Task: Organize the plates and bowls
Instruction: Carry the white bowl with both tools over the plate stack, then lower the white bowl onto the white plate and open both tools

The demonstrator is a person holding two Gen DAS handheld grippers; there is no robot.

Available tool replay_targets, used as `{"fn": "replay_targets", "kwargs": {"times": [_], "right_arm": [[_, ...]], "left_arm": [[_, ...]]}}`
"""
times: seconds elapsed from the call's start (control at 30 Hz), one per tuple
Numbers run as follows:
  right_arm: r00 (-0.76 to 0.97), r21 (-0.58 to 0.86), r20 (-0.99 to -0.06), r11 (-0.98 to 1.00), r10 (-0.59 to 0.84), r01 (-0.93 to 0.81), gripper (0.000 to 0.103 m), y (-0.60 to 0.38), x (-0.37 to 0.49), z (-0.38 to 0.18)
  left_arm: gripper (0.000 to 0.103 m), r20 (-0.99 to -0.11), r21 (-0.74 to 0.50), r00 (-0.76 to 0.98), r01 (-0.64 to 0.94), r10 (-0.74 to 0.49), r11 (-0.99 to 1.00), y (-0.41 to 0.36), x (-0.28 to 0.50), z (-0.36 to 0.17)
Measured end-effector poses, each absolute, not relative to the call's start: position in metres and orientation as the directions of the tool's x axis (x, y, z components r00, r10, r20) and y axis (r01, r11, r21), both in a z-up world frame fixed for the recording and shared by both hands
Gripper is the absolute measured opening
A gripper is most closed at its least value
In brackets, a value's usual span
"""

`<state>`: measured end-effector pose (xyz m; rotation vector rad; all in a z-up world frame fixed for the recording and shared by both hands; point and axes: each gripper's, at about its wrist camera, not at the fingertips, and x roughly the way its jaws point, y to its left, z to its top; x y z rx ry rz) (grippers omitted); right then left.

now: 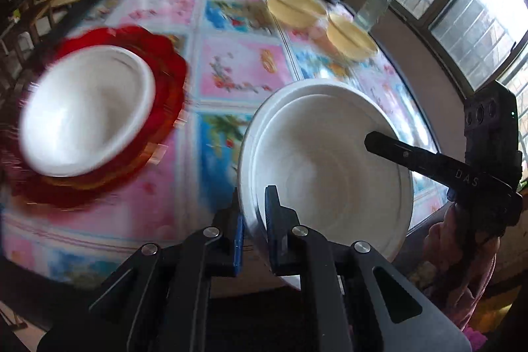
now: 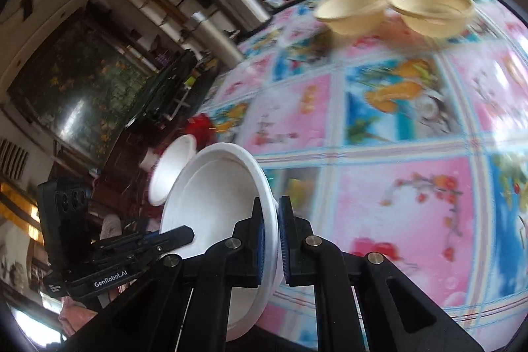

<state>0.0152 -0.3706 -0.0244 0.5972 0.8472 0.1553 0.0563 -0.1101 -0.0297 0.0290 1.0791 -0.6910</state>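
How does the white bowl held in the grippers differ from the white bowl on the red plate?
The held white bowl is off the table and tilted, its rim pinched by the left hand-held gripper and the right hand-held gripper. The other white bowl rests on the red plate, ungripped. Both are plain white.

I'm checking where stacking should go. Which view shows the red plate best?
Left wrist: the red plate shows nearly whole, though blurred, with a white bowl on it. Right wrist catches only a red sliver behind the bowls.
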Motion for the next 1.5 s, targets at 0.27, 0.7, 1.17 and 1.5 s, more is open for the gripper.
{"fn": "replay_targets", "kwargs": {"times": [0.27,0.7,1.17,1.5], "right_arm": [[0.686,0.564,-0.576,0.824,0.444,-0.059,0.008,-0.291,0.079,0.016],[0.724,0.569,-0.513,0.814,0.461,-0.115,0.012,-0.235,0.162,-0.022],[0.735,0.471,-0.547,0.873,0.401,-0.126,0.030,-0.233,0.171,-0.054],[0.812,0.604,-0.437,0.796,0.385,-0.052,0.063,-0.283,0.158,-0.049]], "left_arm": [[0.009,-0.733,-0.282,0.496,0.402,-0.466,0.871,-0.028,0.084,0.022],[0.009,-0.762,-0.345,0.525,0.168,-0.380,0.923,0.020,0.155,-0.016],[0.010,-0.817,-0.308,0.470,0.135,-0.335,0.942,0.017,0.170,-0.045],[0.012,-0.785,-0.277,0.552,0.093,-0.281,0.956,0.033,0.157,-0.031]]}}
